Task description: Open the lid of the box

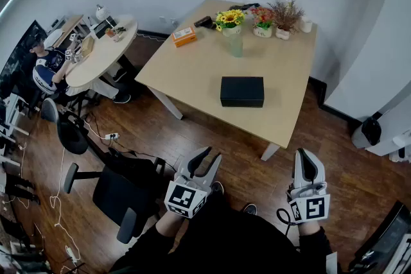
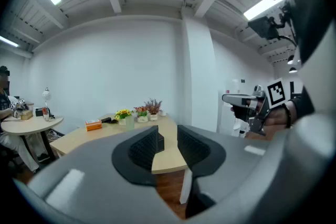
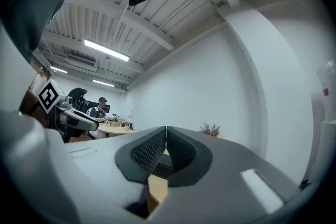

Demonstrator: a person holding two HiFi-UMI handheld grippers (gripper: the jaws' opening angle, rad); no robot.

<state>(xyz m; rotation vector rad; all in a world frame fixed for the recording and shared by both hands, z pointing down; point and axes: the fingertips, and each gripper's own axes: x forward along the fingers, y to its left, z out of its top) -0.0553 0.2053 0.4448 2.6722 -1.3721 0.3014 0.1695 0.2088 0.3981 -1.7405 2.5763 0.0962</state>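
A shut black box [image 1: 241,91] lies near the middle of the light wooden table [image 1: 192,74]. Both grippers hang low over the floor, well short of the table's near edge. My left gripper [image 1: 209,157] points at the table with a narrow gap between its jaws and nothing in it. In the left gripper view [image 2: 168,140] a sliver of the box [image 2: 160,142] shows through that gap. My right gripper [image 1: 307,162] is shut and empty; in the right gripper view [image 3: 166,132] its pads meet, with the dark box [image 3: 164,167] below them.
Flower pots [image 1: 230,20], a green vase [image 1: 237,44] and an orange carton [image 1: 184,36] stand at the table's far side. A black office chair [image 1: 122,192] is at my left. A person sits at a round table [image 1: 103,51] far left. Cables trail over the wooden floor.
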